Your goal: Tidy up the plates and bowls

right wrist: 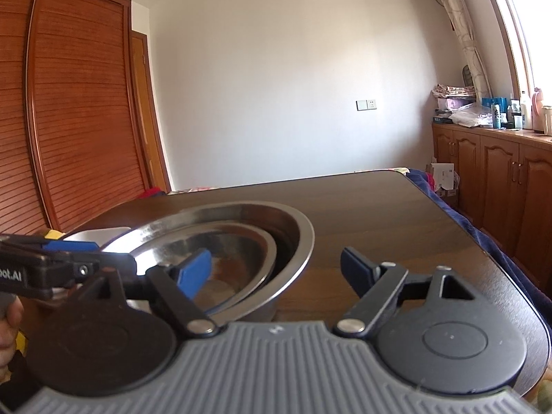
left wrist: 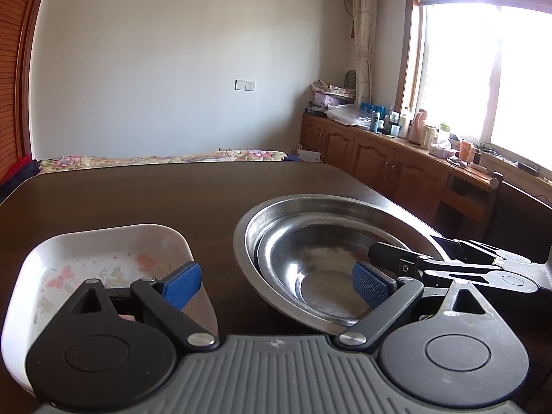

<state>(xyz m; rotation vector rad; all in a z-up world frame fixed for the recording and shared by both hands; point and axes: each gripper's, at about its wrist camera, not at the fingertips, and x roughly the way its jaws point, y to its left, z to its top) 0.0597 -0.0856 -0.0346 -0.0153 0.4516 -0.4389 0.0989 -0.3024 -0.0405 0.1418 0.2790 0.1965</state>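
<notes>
A large steel bowl [left wrist: 276,214] sits on the dark wooden table [left wrist: 138,193], and a smaller steel bowl [left wrist: 310,258] lies tilted inside it. To its left is a white square dish [left wrist: 103,245] with a floral print. My left gripper [left wrist: 276,281] is open, one pad over the white dish and the other over the steel bowls' near rim. In the right wrist view the nested steel bowls [right wrist: 241,238] are left of centre. My right gripper [right wrist: 276,267] is open, with its left finger inside the bowl and its right finger outside the rim.
The right gripper's body [left wrist: 483,265] reaches in from the right beside the bowls. Wooden cabinets [left wrist: 379,158] with bottles stand under the window. A wardrobe [right wrist: 69,120] is at the left, a flowered bedspread [left wrist: 172,158] behind the table. A hand [right wrist: 8,327] shows at the left edge.
</notes>
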